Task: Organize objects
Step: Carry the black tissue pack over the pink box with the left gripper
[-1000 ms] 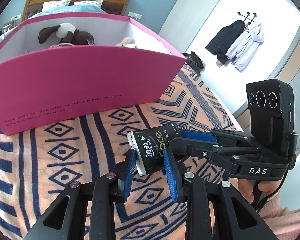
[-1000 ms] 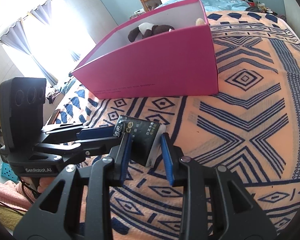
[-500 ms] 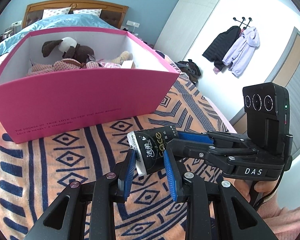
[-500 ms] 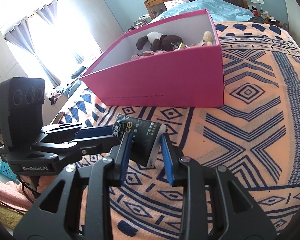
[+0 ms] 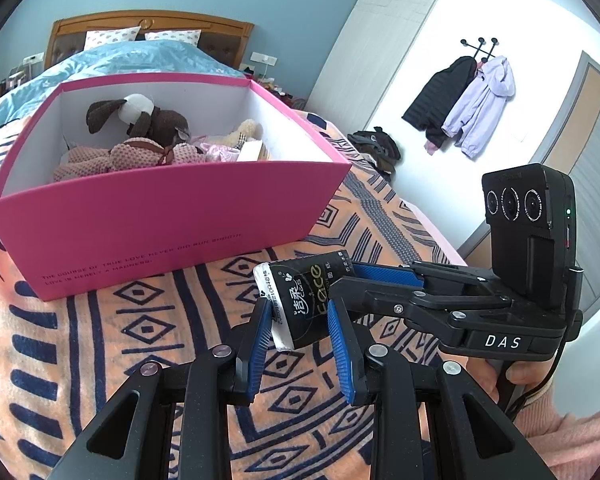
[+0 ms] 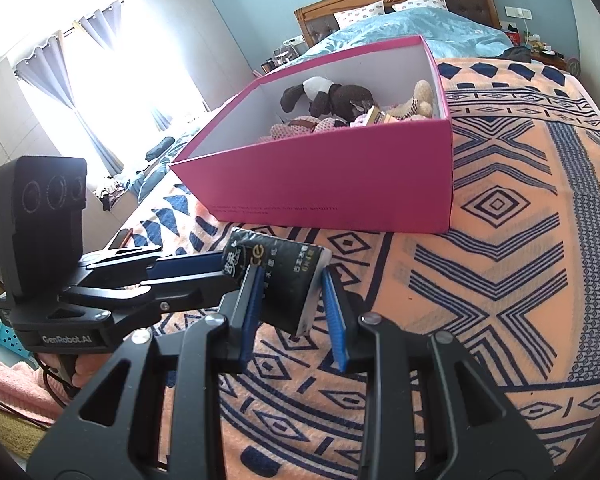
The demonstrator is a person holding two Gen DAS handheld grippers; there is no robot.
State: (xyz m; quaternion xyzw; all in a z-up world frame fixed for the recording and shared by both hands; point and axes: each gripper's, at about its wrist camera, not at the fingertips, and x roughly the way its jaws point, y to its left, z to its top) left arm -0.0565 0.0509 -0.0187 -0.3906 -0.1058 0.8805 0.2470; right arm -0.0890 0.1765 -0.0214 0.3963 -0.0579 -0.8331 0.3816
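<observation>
1. Left gripper (image 5: pixel 300 320): blue pads closed on one end of a black tissue pack (image 5: pixel 304 304), pressing it from both sides. Jaws narrow, only as far apart as the pack is thick.
2. Right gripper (image 6: pixel 292 300): jaws narrowly apart around the other end of the same tissue pack (image 6: pixel 284 284). Its left pad lies against the pack's face. A thin gap appears between the right pad and the pack's white edge; whether that pad presses cannot be told.
3. In the left wrist view the right gripper's body (image 5: pixel 460 304) enters from 3 o'clock, its fingers reaching the pack from the side. In the right wrist view the left gripper's body (image 6: pixel 100 288) enters from 9 o'clock likewise.
4. The tissue pack is held off the patterned blanket (image 5: pixel 100 340), between the two grippers, tilted, with white lettering on the black wrapper.
5. Pink box (image 5: pixel 160 216): open-topped, resting on the blanket at 11 o'clock from the pack in the left view, near but apart from it.
6. Box contents: a brown-and-white plush toy (image 5: pixel 140 116), a pink knitted plush (image 5: pixel 112 160) and a beige plush (image 5: pixel 248 130), all toward the far wall.
7. Jackets (image 5: pixel 464 104) hang on a wall hook at 2 o'clock.
</observation>
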